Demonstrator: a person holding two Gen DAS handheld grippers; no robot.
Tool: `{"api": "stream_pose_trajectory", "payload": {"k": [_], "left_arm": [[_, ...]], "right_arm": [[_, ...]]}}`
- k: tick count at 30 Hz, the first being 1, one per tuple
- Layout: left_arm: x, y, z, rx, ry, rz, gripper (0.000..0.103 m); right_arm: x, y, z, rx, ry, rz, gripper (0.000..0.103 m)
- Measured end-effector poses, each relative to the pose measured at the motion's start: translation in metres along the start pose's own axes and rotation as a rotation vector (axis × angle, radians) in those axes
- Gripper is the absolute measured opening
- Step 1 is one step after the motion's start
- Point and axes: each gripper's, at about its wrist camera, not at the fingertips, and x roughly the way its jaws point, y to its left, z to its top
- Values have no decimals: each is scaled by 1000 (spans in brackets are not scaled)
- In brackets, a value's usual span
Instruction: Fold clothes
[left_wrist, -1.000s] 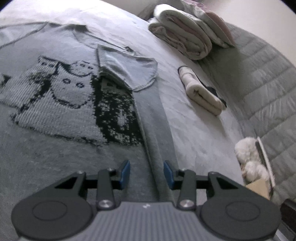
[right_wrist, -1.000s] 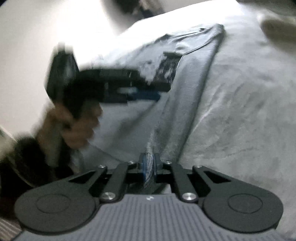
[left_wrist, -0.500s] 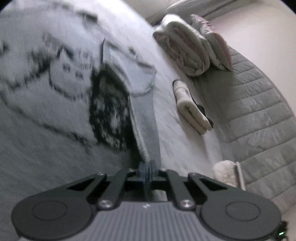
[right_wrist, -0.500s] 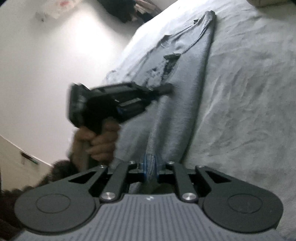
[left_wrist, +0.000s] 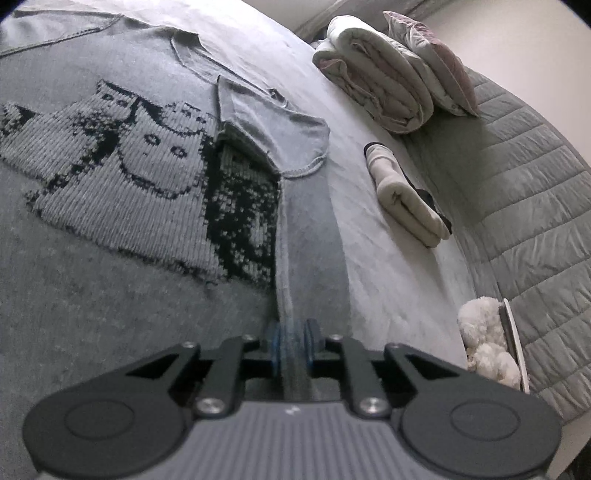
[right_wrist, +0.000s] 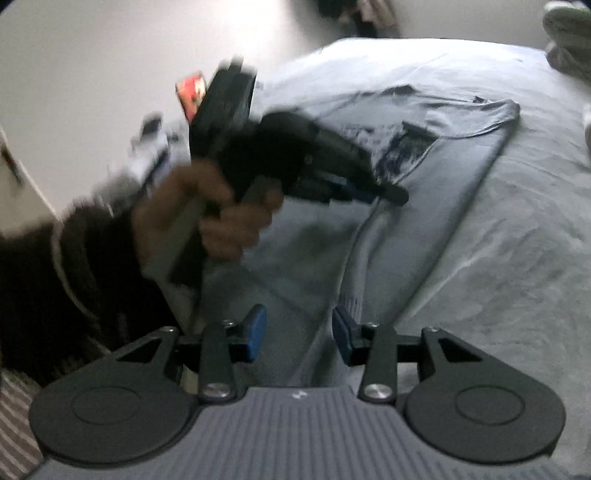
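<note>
Fabric of the grey knit sweater (left_wrist: 122, 302) is pinched between the blue pads of the left hand-held gripper (left_wrist: 293, 341), which grips a folded edge running straight ahead of it toward the turned-in sleeve (left_wrist: 273, 125). The sweater lies flat on the bed (left_wrist: 388, 266), its cat pattern ahead and left of that gripper. The right hand-held gripper (right_wrist: 299, 334) has just been opening; its jaws stand spread above the sweater's side fold, pressing nothing. Ahead and right of the left gripper lies a rolled cream towel (left_wrist: 402, 195).
</note>
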Motion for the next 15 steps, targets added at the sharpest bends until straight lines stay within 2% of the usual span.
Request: {"api": "stream_pose_trajectory", "payload": {"k": [1,5,6,15], "left_arm": [[0,0,-1,3,-1,0,12],[1,-2,-2,25,-7,10,11],[2,-3,-2,35,-10,16,7],[2,-7,-3,84,-19,39,5]], "right_arm": [[3,2,-3,-16,17,-22,44],[7,0,-11,-46,45,-81,29],[7,-1,-10,-41,46,-86,25],[-5,-1,-9,-45,65,-78,24]]}}
